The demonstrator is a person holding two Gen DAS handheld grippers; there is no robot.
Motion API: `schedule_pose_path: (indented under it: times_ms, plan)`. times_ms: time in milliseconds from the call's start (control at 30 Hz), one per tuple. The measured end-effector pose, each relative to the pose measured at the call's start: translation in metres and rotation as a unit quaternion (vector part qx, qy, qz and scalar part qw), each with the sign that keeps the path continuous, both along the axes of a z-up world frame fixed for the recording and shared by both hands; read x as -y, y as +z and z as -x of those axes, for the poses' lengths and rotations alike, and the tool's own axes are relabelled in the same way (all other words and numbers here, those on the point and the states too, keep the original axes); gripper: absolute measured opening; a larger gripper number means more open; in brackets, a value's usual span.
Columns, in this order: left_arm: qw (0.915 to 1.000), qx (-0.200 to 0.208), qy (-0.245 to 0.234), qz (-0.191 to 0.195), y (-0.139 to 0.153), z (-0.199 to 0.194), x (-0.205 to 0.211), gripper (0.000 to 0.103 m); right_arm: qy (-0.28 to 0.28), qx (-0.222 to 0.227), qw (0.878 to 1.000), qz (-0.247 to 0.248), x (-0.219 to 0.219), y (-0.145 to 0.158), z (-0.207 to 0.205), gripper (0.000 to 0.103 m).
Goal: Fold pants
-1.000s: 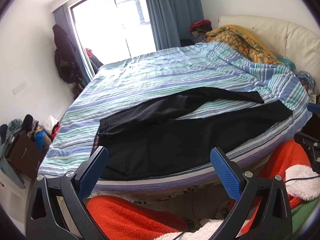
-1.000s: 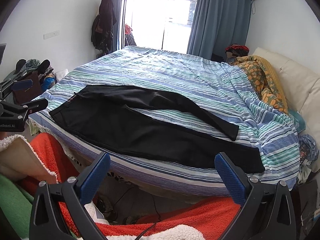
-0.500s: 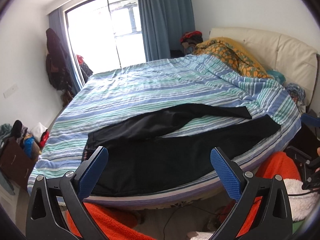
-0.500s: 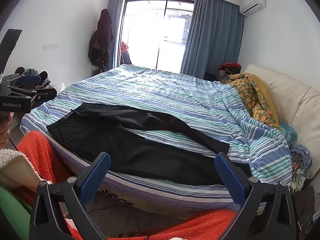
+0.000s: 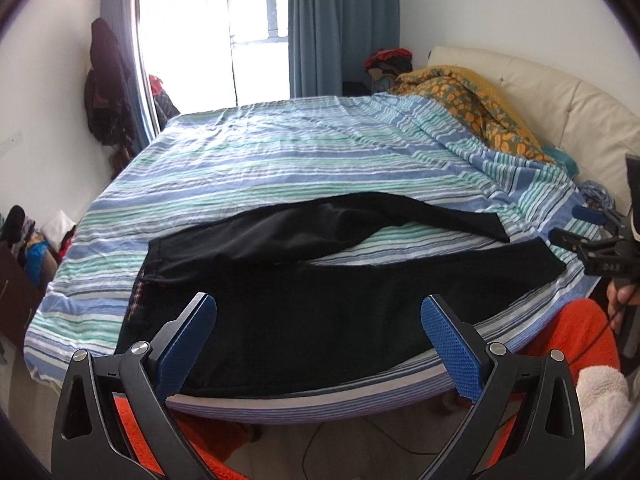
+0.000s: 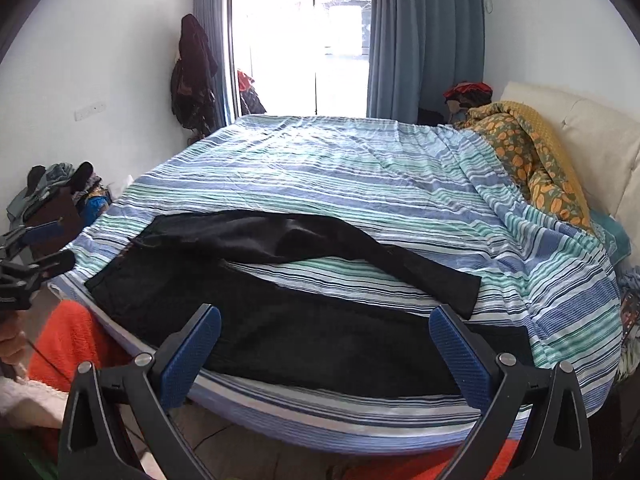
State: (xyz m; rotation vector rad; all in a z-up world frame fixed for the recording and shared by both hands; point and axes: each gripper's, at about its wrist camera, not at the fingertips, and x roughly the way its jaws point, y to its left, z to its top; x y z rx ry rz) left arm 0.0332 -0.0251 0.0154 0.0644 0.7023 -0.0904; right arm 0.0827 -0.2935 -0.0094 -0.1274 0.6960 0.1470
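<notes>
Left wrist view: black pants (image 5: 320, 304) unfolded on striped bed (image 5: 280, 160), both grippers spread apart, empty.

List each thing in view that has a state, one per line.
black pants: unfolded, flat on the bed, legs spread apart
left gripper: open, empty
right gripper: open, empty
striped bedsheet: spread, wrinkled
orange-patterned quilt: bunched by the headboard
curtains: drawn open

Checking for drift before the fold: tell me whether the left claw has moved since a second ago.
Yes. The left claw has shifted: the window looms larger and the near bed edge sits lower than a second ago, though the black pants lie unchanged.
</notes>
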Motion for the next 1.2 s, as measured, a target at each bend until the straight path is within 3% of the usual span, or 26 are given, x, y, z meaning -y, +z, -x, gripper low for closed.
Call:
schedule_pose_path:
  times_ms: [67,233,300,400,467,533,633,767,800,833,867,900,967,1033,1067,1133,1200]
  plan:
    - [0.9996,-0.019,0.019,-0.01,-0.014,-0.007,-0.002,0.102,-0.018,-0.026,0.998,0.053,0.031,-0.034,-0.04,0.102]
    - [0.9944,-0.088,0.059,-0.009,-0.048,-0.025,-0.006,0.102,0.03,-0.116,0.979,0.164,0.08,-0.124,-0.129,0.074]
    - [0.9919,-0.109,0.064,-0.008,-0.057,-0.03,-0.005,0.102,0.045,-0.135,0.972,0.189,0.087,-0.153,-0.157,0.067]
    - [0.989,-0.13,0.068,-0.02,-0.068,-0.039,0.0,0.102,0.043,-0.149,0.966,0.209,0.092,-0.185,-0.196,0.066]
    - [0.9873,-0.141,0.067,-0.026,-0.074,-0.046,0.005,0.102,0.053,-0.156,0.958,0.234,0.091,-0.199,-0.216,0.056]
    - [0.9856,-0.152,0.066,-0.033,-0.08,-0.053,0.007,0.102,0.072,-0.185,0.951,0.238,0.093,-0.199,-0.231,0.004]
    - [0.9847,-0.158,0.064,-0.033,-0.086,-0.059,0.01,0.102,0.085,-0.171,0.952,0.238,0.102,-0.146,-0.258,0.004]
    - [0.9807,-0.186,0.058,-0.022,-0.096,-0.07,0.017,0.102,0.016,-0.136,0.964,0.229,0.143,-0.058,-0.359,0.005]
    - [0.9804,-0.188,0.054,-0.02,-0.097,-0.073,0.02,0.102,-0.018,-0.131,0.967,0.217,0.157,-0.044,-0.386,0.026]
    - [0.9806,-0.188,0.052,-0.02,-0.096,-0.075,0.023,0.102,-0.061,-0.129,0.967,0.211,0.171,-0.034,-0.41,0.067]
    - [0.9812,-0.185,0.05,-0.022,-0.095,-0.076,0.026,0.102,-0.106,-0.12,0.963,0.217,0.186,-0.03,-0.427,0.081]
    - [0.9821,-0.18,0.048,-0.026,-0.094,-0.076,0.028,0.102,-0.135,-0.11,0.959,0.222,0.197,-0.029,-0.436,0.085]
    - [0.9834,-0.172,0.048,-0.033,-0.096,-0.074,0.031,0.102,-0.163,-0.105,0.961,0.198,0.217,-0.036,-0.439,0.085]
    - [0.9824,-0.178,0.048,-0.03,-0.102,-0.076,0.031,0.102,-0.178,-0.107,0.97,0.124,0.236,-0.055,-0.426,0.078]
    - [0.981,-0.186,0.047,-0.027,-0.106,-0.079,0.032,0.102,-0.18,-0.118,0.974,0.074,0.243,-0.069,-0.418,0.075]
    - [0.978,-0.202,0.043,-0.027,-0.114,-0.086,0.034,0.102,-0.174,-0.156,0.971,-0.052,0.251,-0.111,-0.406,0.058]
    - [0.9765,-0.21,0.039,-0.031,-0.118,-0.09,0.034,0.102,-0.173,-0.177,0.952,-0.183,0.256,-0.15,-0.401,0.05]
